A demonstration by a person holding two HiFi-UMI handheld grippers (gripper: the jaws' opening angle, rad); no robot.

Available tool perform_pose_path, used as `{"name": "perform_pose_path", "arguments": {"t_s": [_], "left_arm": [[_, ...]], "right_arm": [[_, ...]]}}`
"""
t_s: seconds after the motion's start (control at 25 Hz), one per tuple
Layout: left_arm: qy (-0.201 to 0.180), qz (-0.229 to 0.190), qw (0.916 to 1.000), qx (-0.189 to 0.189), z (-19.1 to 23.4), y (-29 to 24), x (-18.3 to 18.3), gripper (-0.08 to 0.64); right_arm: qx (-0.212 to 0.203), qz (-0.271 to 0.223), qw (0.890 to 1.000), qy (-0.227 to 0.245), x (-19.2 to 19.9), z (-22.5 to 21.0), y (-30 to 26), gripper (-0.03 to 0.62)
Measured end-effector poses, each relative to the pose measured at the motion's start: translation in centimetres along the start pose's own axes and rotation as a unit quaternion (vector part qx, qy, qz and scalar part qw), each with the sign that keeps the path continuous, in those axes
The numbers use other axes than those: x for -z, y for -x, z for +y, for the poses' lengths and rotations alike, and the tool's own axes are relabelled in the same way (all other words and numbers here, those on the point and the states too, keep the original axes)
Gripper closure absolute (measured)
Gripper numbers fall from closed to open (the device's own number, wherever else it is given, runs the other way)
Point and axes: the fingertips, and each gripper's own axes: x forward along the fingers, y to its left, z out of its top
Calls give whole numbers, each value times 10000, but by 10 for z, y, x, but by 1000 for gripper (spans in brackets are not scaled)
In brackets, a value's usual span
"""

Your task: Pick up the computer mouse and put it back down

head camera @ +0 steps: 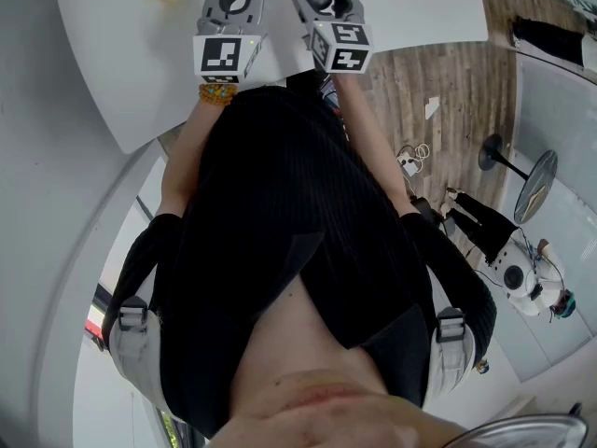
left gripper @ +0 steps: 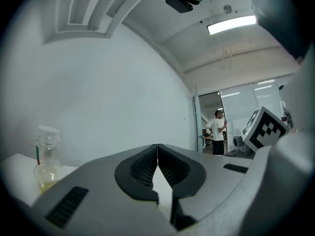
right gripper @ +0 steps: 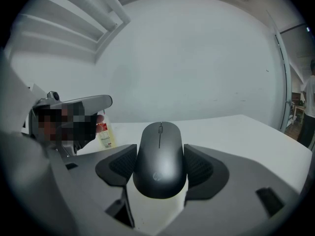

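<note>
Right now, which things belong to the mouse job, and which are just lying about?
In the job: dark grey computer mouse, right gripper clamped on it, white table.
Lying about: small clear plastic bottle with yellowish liquid, left gripper, shut and empty.

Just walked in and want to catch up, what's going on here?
A person holds a gripper in each hand over a white table. The right gripper is shut on a dark computer mouse. The left gripper is shut and empty. A small bottle stands on the table.
</note>
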Motion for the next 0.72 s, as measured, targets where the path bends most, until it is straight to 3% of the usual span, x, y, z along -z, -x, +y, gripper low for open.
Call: {"name": "perform_pose_path", "arguments": {"t_s": [0.72], "left_arm": [[-32, 10, 10000, 14, -3, -3, -2, 546]], "right_arm": [[78, 1142, 9934, -102, 59, -9, -14, 310]]}}
